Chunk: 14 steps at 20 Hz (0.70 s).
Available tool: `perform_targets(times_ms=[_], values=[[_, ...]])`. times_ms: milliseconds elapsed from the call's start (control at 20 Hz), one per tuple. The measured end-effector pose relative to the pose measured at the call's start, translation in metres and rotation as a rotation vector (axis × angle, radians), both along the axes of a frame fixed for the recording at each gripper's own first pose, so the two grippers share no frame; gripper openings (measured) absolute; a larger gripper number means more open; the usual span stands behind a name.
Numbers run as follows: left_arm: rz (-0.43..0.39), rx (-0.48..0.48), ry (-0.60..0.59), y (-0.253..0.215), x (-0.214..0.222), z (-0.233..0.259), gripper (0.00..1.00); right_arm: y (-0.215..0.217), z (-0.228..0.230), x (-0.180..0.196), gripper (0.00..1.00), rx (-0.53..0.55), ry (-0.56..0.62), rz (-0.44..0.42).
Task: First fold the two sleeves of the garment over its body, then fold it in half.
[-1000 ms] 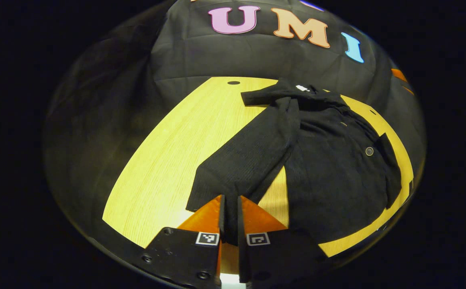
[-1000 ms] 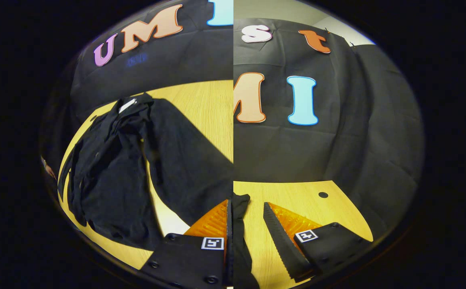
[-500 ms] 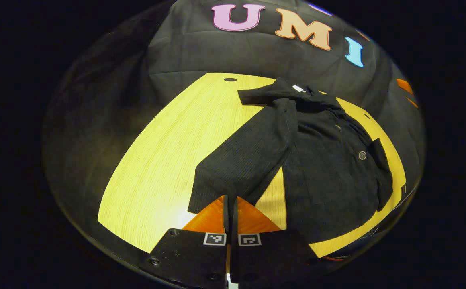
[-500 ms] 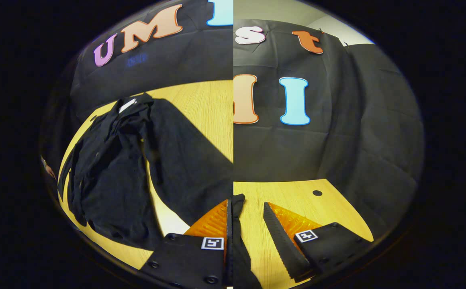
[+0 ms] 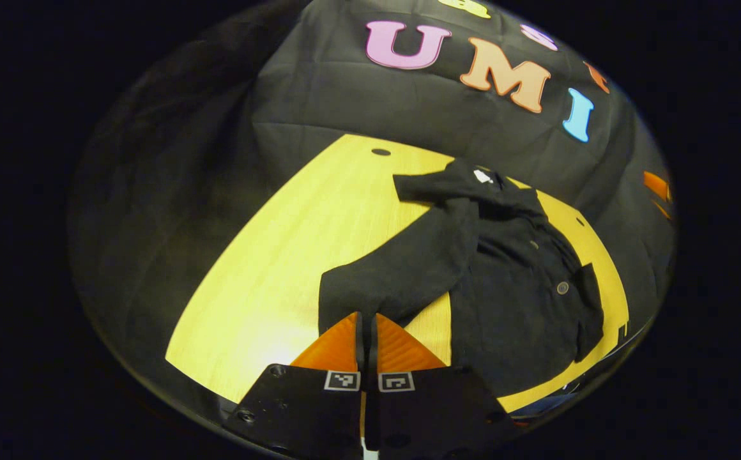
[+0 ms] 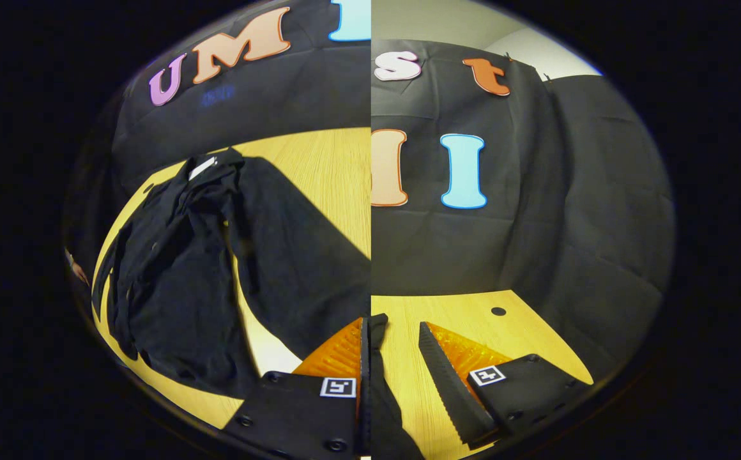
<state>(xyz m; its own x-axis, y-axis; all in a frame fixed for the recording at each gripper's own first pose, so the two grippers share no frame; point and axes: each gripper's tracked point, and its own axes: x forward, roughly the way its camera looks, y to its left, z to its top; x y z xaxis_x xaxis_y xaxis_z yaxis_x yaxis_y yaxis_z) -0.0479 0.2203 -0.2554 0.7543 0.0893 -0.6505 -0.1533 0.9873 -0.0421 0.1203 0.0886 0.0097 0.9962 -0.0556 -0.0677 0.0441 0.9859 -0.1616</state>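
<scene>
**Left sleeve pinched and coming up**

In the last second my left gripper [image 5: 366, 319] has closed its 2 fingers on the cuff of the near sleeve [image 5: 402, 268] and begun to rise. The cuff now bunches at the tips and the table [image 5: 268, 268] has dropped away a little. So the 1st sleeve fold is starting, and I judge a carry across the body comes next.

The garment [image 5: 524, 306] lies buttoned and face up on the wood, collar toward the wall.

My right gripper [image 6: 393, 335] has its jaws apart, with a strip of dark cloth [image 6: 378, 358] hanging between them, unpinched. That view looks spliced down the middle, so I trust it less.

Nothing else sits on the table. The rumpled far side of the body may catch the sleeve.
</scene>
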Motion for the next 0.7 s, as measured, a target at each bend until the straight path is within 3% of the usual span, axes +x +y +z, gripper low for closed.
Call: perform_targets(times_ms=[350,700], values=[[-0.037,0.062,-0.118,-0.006,0.033,0.059,0.0,-0.011,-0.005,-0.022,0.5,0.018,0.0,-0.031],[-0.169,0.108,-0.261,-0.057,0.088,0.123,0.0,-0.029,-0.007,-0.035,0.5,-0.007,0.017,-0.068]])
